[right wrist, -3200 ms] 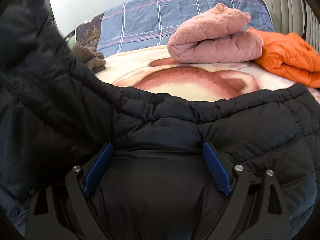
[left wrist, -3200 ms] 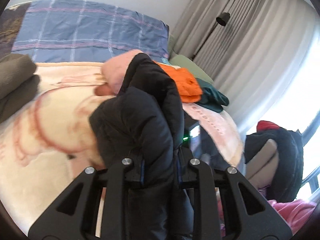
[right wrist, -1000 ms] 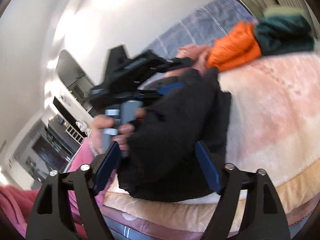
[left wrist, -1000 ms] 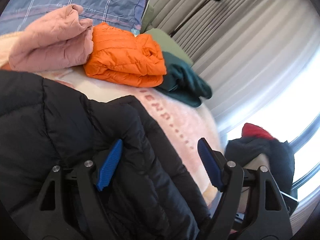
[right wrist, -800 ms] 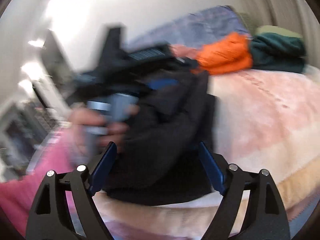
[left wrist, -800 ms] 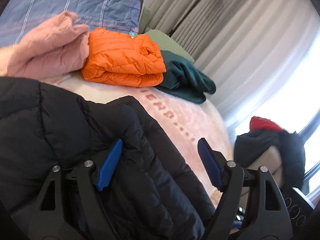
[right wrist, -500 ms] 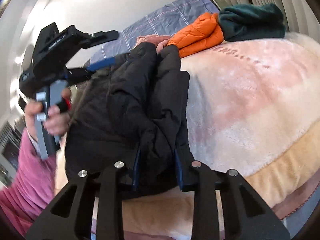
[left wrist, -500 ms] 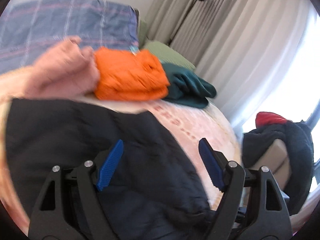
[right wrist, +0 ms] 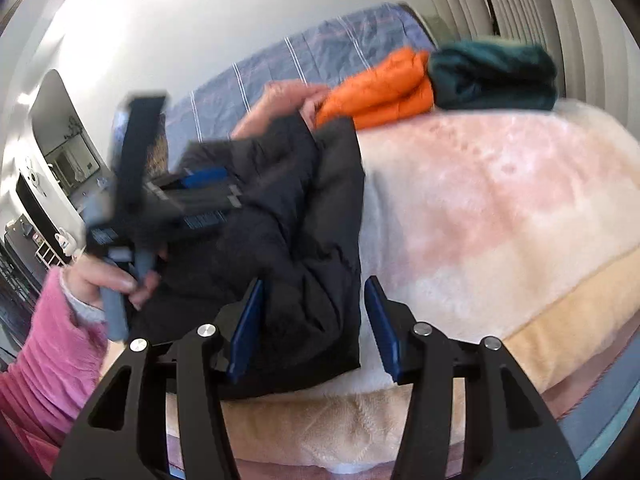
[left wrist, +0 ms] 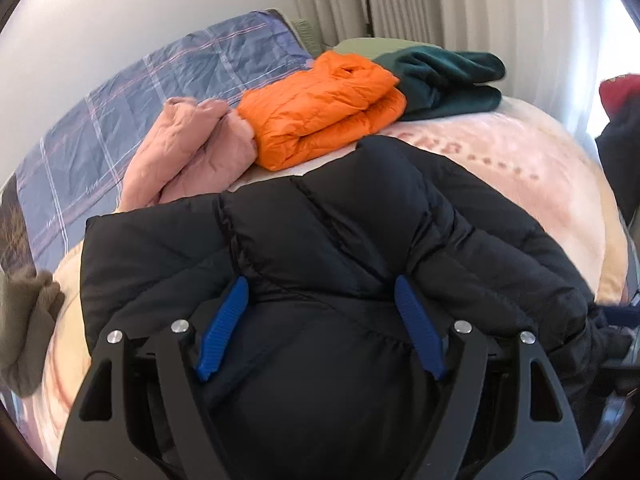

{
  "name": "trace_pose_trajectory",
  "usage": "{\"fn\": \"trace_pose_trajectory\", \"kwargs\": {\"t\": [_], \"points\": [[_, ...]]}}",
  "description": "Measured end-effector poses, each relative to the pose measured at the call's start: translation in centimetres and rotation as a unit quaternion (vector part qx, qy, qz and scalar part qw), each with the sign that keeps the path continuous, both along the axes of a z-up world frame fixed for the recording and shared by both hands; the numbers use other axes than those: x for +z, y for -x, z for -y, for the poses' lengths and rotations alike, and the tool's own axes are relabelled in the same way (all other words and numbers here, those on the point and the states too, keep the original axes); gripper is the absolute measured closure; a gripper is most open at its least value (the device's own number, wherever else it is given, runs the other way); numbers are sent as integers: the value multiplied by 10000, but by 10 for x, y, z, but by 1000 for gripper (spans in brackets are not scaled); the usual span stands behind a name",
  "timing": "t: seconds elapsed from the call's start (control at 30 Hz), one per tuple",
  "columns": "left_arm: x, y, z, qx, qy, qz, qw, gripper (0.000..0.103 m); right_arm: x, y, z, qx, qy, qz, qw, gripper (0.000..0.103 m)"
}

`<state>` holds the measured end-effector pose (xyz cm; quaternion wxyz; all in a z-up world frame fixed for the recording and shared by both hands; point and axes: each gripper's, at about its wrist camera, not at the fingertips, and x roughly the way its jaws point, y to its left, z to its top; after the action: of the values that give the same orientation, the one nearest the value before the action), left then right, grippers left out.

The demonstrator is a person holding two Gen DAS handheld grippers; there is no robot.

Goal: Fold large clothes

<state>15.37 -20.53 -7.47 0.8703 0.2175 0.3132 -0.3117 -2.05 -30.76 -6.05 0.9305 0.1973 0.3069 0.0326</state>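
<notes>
The black jacket [left wrist: 328, 240] lies folded on the bed [right wrist: 500, 200]. Both tools stand open: the left tool [left wrist: 320, 332] over it, the right tool [right wrist: 312, 324] having just widened around its edge, seemingly without gripping. The puffy fold may spring open unpressed.

We see a bed [left wrist: 520, 148] covered by a pink and cream plush blanket [right wrist: 500, 208], with a blue plaid pillow [left wrist: 168, 80] at its head. On the blanket lie a black puffer jacket [left wrist: 340, 240], a pink jacket [left wrist: 192, 152], a folded orange jacket [left wrist: 320, 108], a dark green garment [left wrist: 444, 76] and an olive-grey garment [left wrist: 24, 320].
</notes>
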Motion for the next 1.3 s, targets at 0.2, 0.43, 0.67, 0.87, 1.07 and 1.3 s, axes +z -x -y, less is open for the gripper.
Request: {"fn": "trace_pose_trajectory", "kwargs": {"t": [0.2,0.43,0.67,0.87,1.07,1.3], "points": [[-4,3,-2,-117,130,-8,9998,25,1,-10,-9,151,284,-112,9994,53],[-7,7,-3,-193,190,-20,9996,24,-24,-12,-9,240,-67,-477,9986,64],[-11,13,2,-345,141,82,9993,24,-23,-3,-7,236,-27,-521,9984,55],[-14,14,-2,-478,249,11,9985,24,7,6,-13,145,499,180,9985,37],[-15,14,-2,-498,266,-1,9984,24,1,-7,-18,238,406,91,9989,41],[-17,20,2,-616,189,73,9979,23,-61,-32,-5,155,-602,-1090,9921,39]]}}
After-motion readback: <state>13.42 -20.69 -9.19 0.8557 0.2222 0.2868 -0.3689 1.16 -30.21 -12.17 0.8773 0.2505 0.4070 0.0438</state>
